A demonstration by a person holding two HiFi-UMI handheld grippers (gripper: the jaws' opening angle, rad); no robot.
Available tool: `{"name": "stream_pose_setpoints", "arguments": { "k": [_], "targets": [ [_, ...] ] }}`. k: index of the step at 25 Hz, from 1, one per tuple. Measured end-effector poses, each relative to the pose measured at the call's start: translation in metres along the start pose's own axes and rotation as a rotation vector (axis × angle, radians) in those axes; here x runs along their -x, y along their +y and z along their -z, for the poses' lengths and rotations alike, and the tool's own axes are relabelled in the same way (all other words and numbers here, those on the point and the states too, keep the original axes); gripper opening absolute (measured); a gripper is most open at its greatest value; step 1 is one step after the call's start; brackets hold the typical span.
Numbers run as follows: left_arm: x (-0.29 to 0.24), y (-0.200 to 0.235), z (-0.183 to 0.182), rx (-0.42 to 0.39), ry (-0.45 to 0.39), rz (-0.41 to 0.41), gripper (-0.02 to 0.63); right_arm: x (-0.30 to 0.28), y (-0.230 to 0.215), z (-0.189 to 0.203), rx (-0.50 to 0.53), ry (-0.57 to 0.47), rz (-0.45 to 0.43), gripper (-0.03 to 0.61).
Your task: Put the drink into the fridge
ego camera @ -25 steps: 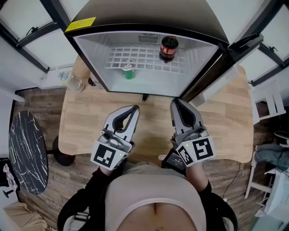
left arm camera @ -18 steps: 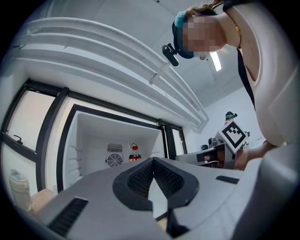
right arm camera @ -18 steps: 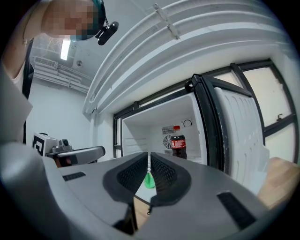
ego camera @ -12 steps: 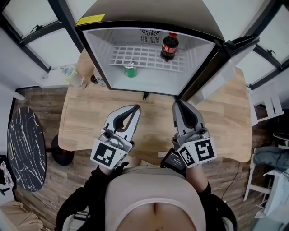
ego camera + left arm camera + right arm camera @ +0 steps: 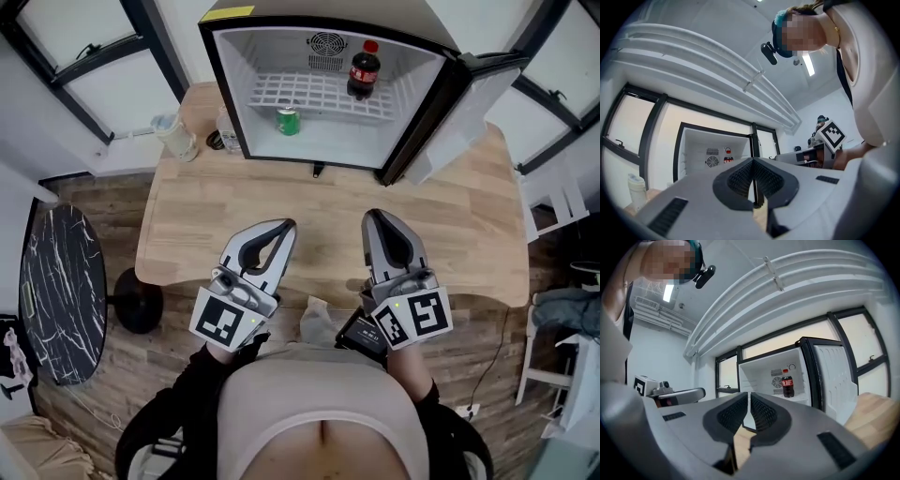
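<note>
The cola bottle (image 5: 364, 70) stands on the wire shelf (image 5: 309, 94) inside the open fridge (image 5: 424, 98) at top centre, a green can (image 5: 288, 120) perhaps on its floor below. The left tool (image 5: 284, 226) and right tool (image 5: 372, 217), both closed and empty, hover over the bench (image 5: 469, 234) lower down; likely only shutting the door (image 5: 464, 108) remains.

- The wooden table (image 5: 328, 202) lies bare right up to the open fridge (image 5: 228, 94).
- Its door (image 5: 459, 108) juts out on the right.
- Inside, a cola bottle (image 5: 365, 69) takes the wire shelf's (image 5: 300, 94) right end, and a green can (image 5: 289, 120) stands near the front, left of middle.
</note>
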State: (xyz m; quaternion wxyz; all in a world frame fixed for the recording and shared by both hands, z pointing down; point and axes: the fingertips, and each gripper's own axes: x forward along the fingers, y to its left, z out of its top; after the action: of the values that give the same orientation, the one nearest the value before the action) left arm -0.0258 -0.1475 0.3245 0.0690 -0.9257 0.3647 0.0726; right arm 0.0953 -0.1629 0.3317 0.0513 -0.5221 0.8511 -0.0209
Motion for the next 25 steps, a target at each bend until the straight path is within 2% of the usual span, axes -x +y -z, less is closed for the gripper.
{"name": "stream_pose_setpoints", "arguments": {
  "k": [4, 7, 10, 13, 17, 20, 23, 25],
  "targets": [
    [0.040, -0.015, -0.008, 0.007, -0.002, -0.001, 0.005, 0.026, 0.032, 0.003, 0.044, 0.004, 0.014, 0.040],
    [0.068, -0.025, -0.006, 0.022, 0.032, -0.009, 0.005, 0.043, 0.054, 0.005, 0.081, 0.006, 0.027, 0.040],
    [0.091, -0.032, -0.010, 0.016, 0.005, -0.014, 0.005, 0.059, 0.075, 0.004, 0.103, -0.002, 0.038, 0.040],
    [0.107, -0.037, -0.014, 0.020, 0.005, -0.009, 0.005, 0.071, 0.087, 0.000, 0.077, -0.011, 0.045, 0.040],
    [0.120, -0.042, -0.029, 0.002, -0.040, -0.008, 0.005, 0.084, 0.096, -0.006, 0.021, -0.017, 0.045, 0.040],
    [0.127, -0.047, -0.029, 0.014, -0.019, -0.012, 0.005, 0.091, 0.100, -0.010, 0.039, -0.016, 0.048, 0.040],
    [0.133, -0.054, -0.037, 0.003, -0.047, -0.017, 0.005, 0.097, 0.106, -0.013, 0.057, -0.024, 0.037, 0.040],
    [0.137, -0.059, -0.038, 0.006, -0.022, -0.021, 0.005, 0.101, 0.109, -0.016, 0.058, -0.034, 0.028, 0.040]
  ]
}}
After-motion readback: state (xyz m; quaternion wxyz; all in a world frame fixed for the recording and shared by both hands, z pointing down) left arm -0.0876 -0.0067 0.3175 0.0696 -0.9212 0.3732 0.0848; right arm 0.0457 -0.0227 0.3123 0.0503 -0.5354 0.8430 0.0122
